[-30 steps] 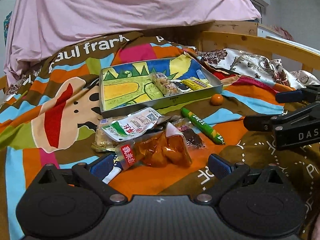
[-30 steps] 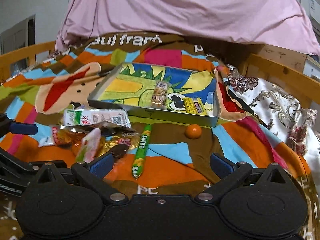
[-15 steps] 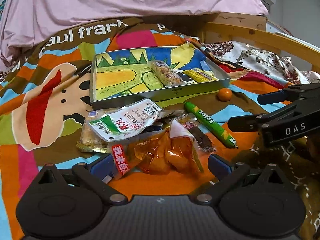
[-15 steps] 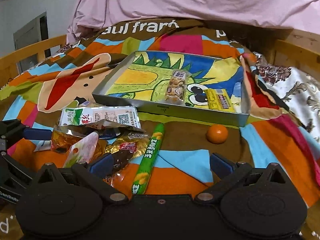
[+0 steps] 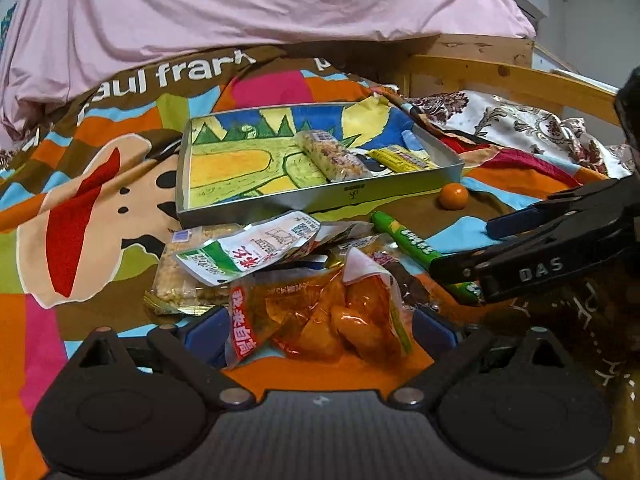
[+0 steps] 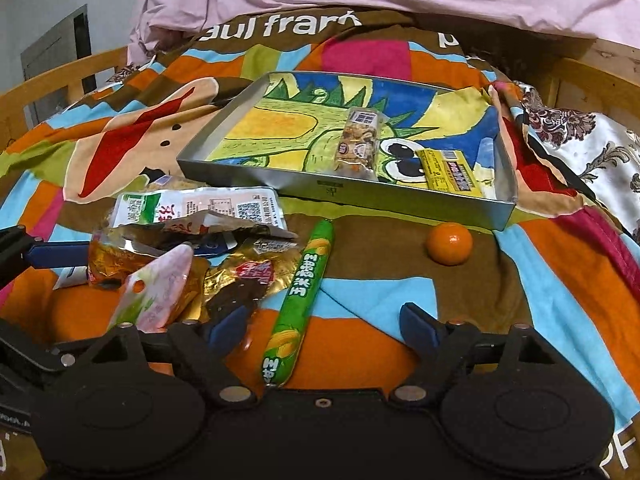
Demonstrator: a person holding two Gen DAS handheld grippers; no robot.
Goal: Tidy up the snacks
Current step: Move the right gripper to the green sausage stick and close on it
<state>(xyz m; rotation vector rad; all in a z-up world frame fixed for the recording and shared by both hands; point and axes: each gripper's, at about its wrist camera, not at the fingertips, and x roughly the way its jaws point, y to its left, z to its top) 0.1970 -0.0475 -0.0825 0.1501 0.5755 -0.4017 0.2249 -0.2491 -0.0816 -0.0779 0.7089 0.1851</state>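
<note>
A shallow metal tin [image 5: 320, 196] [image 6: 400, 204] with a dinosaur drawing inside lies on the bedspread and holds a cereal bar [image 5: 332, 156] [image 6: 360, 144] and a yellow packet [image 5: 400, 160] [image 6: 448, 174]. In front of it lies a pile of snack packets. My left gripper [image 5: 318, 328] is open, its fingers on either side of an orange packet [image 5: 320, 320]. My right gripper [image 6: 324, 322] is open around the near end of a green corn sausage [image 6: 300, 300] [image 5: 404, 240]. A small orange ball [image 6: 449, 243] [image 5: 454, 196] lies beside the tin.
A white and green packet [image 5: 248, 254] [image 6: 192, 210], a rice cracker pack [image 5: 180, 280] and a dark foil packet [image 6: 244, 280] are in the pile. A pink quilt [image 5: 240, 12] is heaped behind. A wooden bed rail [image 5: 500, 76] runs at the right.
Both grippers have moved forward and lower toward the pile. The orange packet now sits between my left fingers and the green sausage between my right fingers.
</note>
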